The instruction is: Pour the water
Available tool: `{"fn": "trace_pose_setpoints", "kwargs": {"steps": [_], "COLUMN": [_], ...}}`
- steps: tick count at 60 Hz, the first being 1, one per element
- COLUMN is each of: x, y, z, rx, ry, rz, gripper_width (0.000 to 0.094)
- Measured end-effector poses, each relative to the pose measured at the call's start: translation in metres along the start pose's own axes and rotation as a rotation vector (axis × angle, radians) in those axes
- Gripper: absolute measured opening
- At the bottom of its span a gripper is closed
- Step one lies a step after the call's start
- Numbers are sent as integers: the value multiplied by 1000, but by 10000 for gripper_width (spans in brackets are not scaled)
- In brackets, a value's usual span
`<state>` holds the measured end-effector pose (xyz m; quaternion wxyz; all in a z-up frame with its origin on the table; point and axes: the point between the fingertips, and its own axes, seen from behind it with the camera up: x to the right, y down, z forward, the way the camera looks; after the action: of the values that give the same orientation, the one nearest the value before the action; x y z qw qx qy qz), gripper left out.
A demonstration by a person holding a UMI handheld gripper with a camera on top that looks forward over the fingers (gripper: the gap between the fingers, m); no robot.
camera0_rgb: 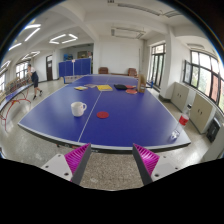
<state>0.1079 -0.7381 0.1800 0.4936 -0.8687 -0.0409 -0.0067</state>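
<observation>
A white cup (78, 108) stands on the near half of a blue ping-pong table (110, 125), beyond my fingers and to the left. A small red round object (102, 114) lies on the table just right of the cup. My gripper (111, 160) is open and empty, held above the floor in front of the table's near edge. Its two magenta pads (76, 157) stand wide apart with only speckled floor between them. No bottle or jug shows clearly.
The table's far half holds a yellow sheet (105, 88) and red paddles (132, 90). A person (34, 78) walks at the far left near another blue table (73, 68). A red-and-white object (184, 119) stands on the floor at the right, near windows.
</observation>
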Motion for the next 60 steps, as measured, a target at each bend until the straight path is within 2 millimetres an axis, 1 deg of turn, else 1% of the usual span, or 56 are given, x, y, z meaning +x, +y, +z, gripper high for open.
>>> {"fn": "trace_pose_setpoints", "kwargs": {"steps": [3,5,6,7,13,15,16,17,21,23,24,25,27,30,32,33,34,36,39,42,43,44,47,50,51,52,55,59,60], "x": [49,86,91,111,216,249,263,276,326,348,363,369,387,409,420,427,432,438,441,449,450,453,458,461,461,461,462,465,465], "y": [18,30,39,42,56,59,57,61,58,53,42,43,36,23,15,5,4,-2,-13,-20,-24,-25,-28,-30,-32,-29,-34,-36,-36], "z": [16,26,34,35,63,73,78,88,113,127,133,139,152,172,186,192,201,213,228,244,254,258,266,270,270,272,272,270,270], "rx": [-16,-26,-27,-26,1,7,7,9,22,35,43,53,76,108,127,135,142,159,195,209,210,211,231,252,264,271,287,301,301], "ry": [30,54,68,78,137,159,166,172,189,193,195,197,199,207,210,210,212,207,193,199,204,208,219,231,233,238,243,267,274], "rz": [3,5,7,9,2,1,3,4,30,46,53,59,67,72,75,79,83,95,110,117,117,118,118,116,117,117,107,113,115], "gripper_width": [850,850,850,851,852,852,852,853,853,849,848,850,849,848,848,847,848,848,839,817,806,787,695,537,519,516,487,406,400]}}
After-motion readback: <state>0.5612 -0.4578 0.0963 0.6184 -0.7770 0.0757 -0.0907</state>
